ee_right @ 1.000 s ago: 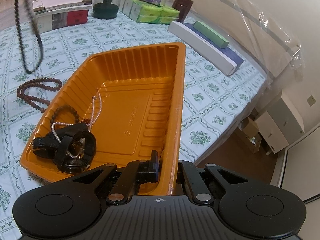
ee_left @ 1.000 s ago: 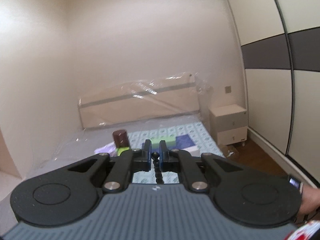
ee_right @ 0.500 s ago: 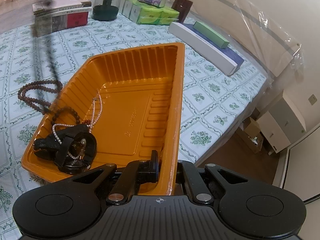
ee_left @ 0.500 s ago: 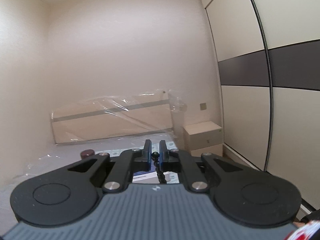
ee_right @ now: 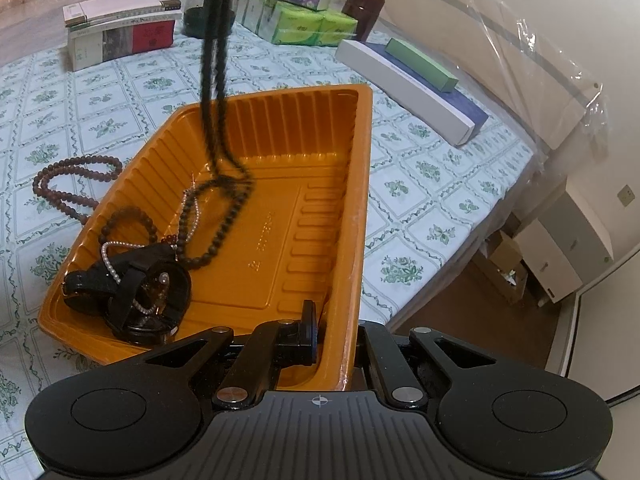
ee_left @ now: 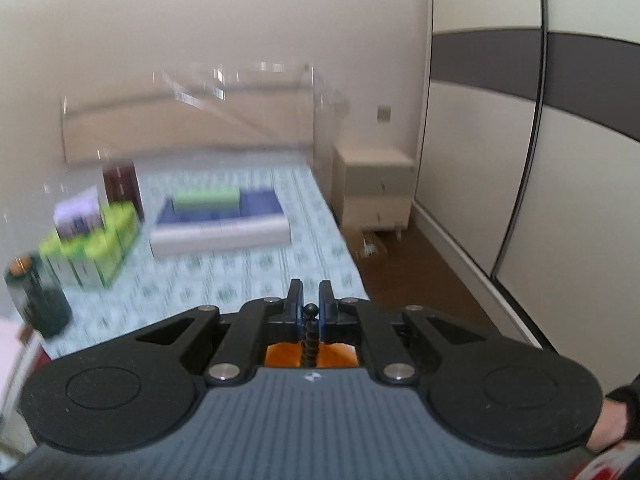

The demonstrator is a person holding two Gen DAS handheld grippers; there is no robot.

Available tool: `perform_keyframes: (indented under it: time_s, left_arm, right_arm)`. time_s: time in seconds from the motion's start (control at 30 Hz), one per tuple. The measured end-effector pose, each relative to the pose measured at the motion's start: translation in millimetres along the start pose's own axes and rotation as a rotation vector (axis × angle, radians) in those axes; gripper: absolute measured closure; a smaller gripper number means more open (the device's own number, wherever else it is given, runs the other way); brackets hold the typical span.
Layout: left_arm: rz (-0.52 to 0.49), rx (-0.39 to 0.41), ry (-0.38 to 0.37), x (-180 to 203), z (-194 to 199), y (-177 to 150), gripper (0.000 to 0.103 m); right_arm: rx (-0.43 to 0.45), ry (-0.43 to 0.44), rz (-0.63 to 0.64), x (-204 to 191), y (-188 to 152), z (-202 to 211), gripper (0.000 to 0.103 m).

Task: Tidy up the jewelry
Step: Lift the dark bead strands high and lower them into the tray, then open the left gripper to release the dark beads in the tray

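Note:
My right gripper point(ee_right: 334, 326) is shut on the near right rim of the orange tray point(ee_right: 360, 184) on the bed. In the tray lie a black watch point(ee_right: 132, 296), a pearl strand point(ee_right: 110, 258) and a brown bead bracelet point(ee_right: 134, 220). My left gripper point(ee_left: 311, 300) is shut on a dark bead necklace point(ee_left: 309, 340). In the right wrist view the necklace point(ee_right: 216, 80) hangs from above, its lower loop lying in the tray. A brown bead necklace point(ee_right: 68, 186) lies on the sheet left of the tray.
At the bed's far side stand stacked books point(ee_right: 120, 34), a dark green jar point(ee_right: 200, 12), green tissue packs point(ee_right: 300, 22), a brown canister point(ee_right: 362, 12) and a long white box point(ee_right: 404, 88) with a green box on it. A nightstand point(ee_left: 372, 192) stands right of the bed.
My left gripper has carried the dark necklace from left of the tray to over it and tipped downward; the necklace's lower end now rests in the tray. The right gripper has not moved.

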State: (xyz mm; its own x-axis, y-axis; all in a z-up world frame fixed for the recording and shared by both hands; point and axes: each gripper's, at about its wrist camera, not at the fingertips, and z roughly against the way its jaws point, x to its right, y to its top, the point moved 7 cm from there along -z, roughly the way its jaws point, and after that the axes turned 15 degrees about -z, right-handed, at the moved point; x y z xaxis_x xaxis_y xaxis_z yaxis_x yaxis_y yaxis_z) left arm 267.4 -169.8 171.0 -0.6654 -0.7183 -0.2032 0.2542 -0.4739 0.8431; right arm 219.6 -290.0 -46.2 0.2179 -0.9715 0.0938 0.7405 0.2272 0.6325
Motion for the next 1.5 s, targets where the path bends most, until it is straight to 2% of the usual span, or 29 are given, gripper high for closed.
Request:
perform_keyframes:
  time_s: [0.23, 0.77, 0.83, 0.93, 1.1, 1.27, 1.4, 1.5]
  left_arm:
    - [0.017, -0.099, -0.050, 12, -32, -41, 0.097]
    - [0.043, -0.183, -0.079, 19, -54, -69, 0.095]
    - [0.044, -0.188, -0.079, 20, -54, -72, 0.084]
    - [0.046, -0.181, -0.067, 16, -50, -73, 0.084]
    - [0.063, -0.164, -0.031, 1, -34, -74, 0.083]
    - [0.088, -0.138, 0.045, -21, -7, -86, 0.079]
    - [0.103, -0.141, 0.146, -42, 19, -112, 0.073]
    - [0.125, -0.159, 0.220, -58, 38, -140, 0.073]
  right_arm:
    - [-0.001, 0.001, -0.001, -1, 0, 0, 0.099]
    - [-0.001, 0.001, -0.001, -1, -1, 0, 0.099]
    - [-0.002, 0.000, -0.002, -2, -1, 0, 0.099]
    - [-0.002, 0.000, -0.003, -1, -1, 0, 0.099]
    - [-0.002, -0.001, -0.003, -2, -1, 1, 0.099]
    - [0.002, -0.002, -0.004, -2, -1, 3, 0.099]
    - [0.003, -0.001, -0.009, -1, -1, 4, 0.099]
    - [0.005, -0.004, -0.014, -1, -2, 5, 0.099]
